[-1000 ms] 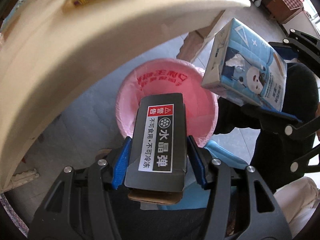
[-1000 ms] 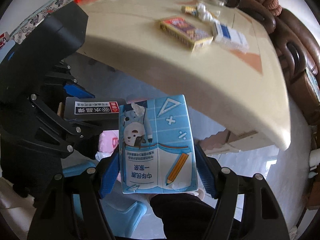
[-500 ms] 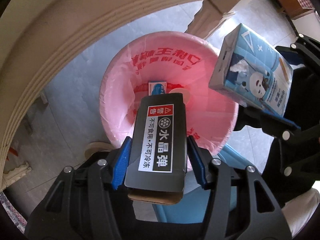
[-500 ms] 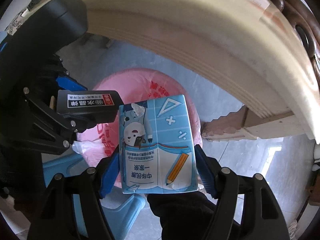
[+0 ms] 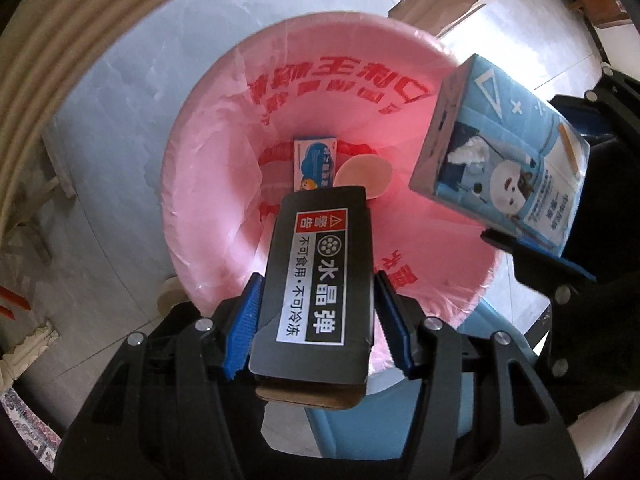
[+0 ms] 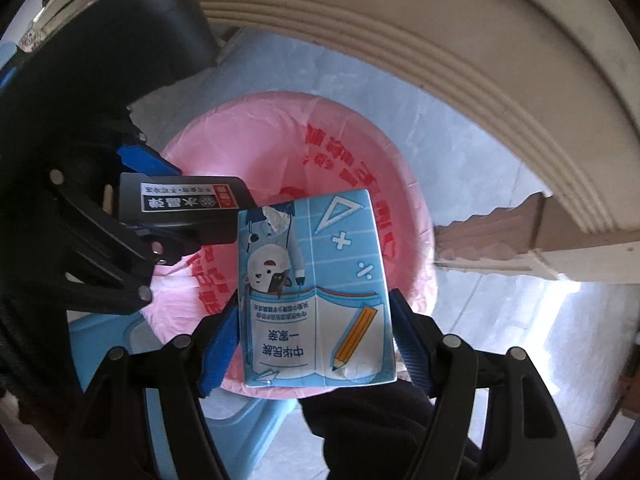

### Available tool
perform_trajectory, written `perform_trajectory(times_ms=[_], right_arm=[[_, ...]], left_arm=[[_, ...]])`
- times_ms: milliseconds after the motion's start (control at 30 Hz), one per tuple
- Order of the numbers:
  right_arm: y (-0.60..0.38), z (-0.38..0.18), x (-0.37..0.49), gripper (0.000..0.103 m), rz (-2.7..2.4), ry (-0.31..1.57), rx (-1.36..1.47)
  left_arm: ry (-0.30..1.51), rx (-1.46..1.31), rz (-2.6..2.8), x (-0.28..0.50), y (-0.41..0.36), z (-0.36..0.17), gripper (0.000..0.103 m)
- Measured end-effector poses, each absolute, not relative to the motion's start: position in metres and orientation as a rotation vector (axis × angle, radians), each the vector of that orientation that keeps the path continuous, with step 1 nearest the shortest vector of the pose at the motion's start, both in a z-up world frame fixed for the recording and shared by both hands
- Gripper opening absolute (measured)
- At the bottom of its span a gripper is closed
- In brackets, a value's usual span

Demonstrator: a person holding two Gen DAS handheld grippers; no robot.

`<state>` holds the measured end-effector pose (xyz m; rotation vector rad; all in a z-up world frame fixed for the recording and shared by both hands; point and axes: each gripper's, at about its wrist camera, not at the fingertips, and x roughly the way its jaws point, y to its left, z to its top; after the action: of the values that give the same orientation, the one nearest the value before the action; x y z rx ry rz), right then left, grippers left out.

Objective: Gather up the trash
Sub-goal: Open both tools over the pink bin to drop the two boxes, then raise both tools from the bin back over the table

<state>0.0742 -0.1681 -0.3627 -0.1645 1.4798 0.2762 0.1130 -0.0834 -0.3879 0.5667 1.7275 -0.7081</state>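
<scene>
Holding: black box (image 5: 320, 280) pinched between the blue pads of the left hand-held gripper (image 5: 318, 324), over the bin's near rim
Blue carton (image 6: 314, 292): clamped at its sides by the right hand-held gripper (image 6: 314, 340), above the bin's opening
Bin (image 5: 192, 208): pink liner with red print, standing on the floor (image 5: 112, 128)
Inside bin: a small blue-and-white box (image 5: 314, 162) and a round beige piece (image 5: 364, 172), touching
Bench (image 6: 480, 40): cream edge arcs above

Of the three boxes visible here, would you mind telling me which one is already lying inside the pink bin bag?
The small white-and-blue box at the bottom of the pink bin bag. The black box sits in the left gripper, the light-blue carton in the right gripper.
</scene>
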Motion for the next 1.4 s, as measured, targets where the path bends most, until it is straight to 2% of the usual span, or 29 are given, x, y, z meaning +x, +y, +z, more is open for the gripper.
perform_trajectory(times_ms=[167, 267, 300, 333, 467, 733, 933, 1067, 1200, 1267, 1333, 1400], right_arm=[[-0.167, -0.368, 0.073, 0.07, 0.303, 1.487, -0.17], [-0.167, -0.369, 0.075, 0.086, 0.308, 1.489, -0.168], [-0.169, -0.369, 0.076, 0.087, 0.306, 1.483, -0.16], [-0.171, -0.369, 0.076, 0.087, 0.306, 1.485, -0.146], [-0.176, -0.368, 0.078, 0.087, 0.292, 1.495, -0.108], [-0.169, -0.364, 0.076, 0.087, 0.3, 1.487, -0.128], [-0.164, -0.35, 0.068, 0.087, 0.327, 1.455, -0.147], [-0.168, -0.306, 0.05, 0.087, 0.357, 1.383, -0.108], [-0.181, -0.24, 0.033, 0.087, 0.418, 1.282, -0.002], [-0.191, -0.197, 0.031, 0.089, 0.418, 1.213, -0.011], [-0.203, -0.144, 0.035, 0.095, 0.405, 1.109, -0.029], [-0.213, -0.098, 0.041, 0.096, 0.389, 1.019, -0.048]], left_arm=[[1.757, 0.573, -0.699, 0.116, -0.087, -0.399, 0.055], [1.786, 0.563, -0.697, 0.118, -0.091, -0.402, 0.059], [1.792, 0.562, -0.694, 0.118, -0.09, -0.403, 0.062], [1.798, 0.562, -0.689, 0.119, -0.09, -0.404, 0.069], [1.793, 0.548, -0.691, 0.12, -0.089, -0.4, 0.073], [1.762, 0.579, -0.69, 0.115, -0.092, -0.396, 0.074], [1.716, 0.582, -0.698, 0.108, -0.09, -0.373, 0.074], [1.654, 0.578, -0.747, 0.088, -0.078, -0.33, 0.074], [1.532, 0.555, -0.808, 0.073, -0.054, -0.248, 0.075], [1.467, 0.559, -0.791, 0.082, -0.045, -0.207, 0.079], [1.383, 0.561, -0.739, 0.105, -0.033, -0.151, 0.086], [1.327, 0.562, -0.708, 0.126, -0.027, -0.11, 0.088]])
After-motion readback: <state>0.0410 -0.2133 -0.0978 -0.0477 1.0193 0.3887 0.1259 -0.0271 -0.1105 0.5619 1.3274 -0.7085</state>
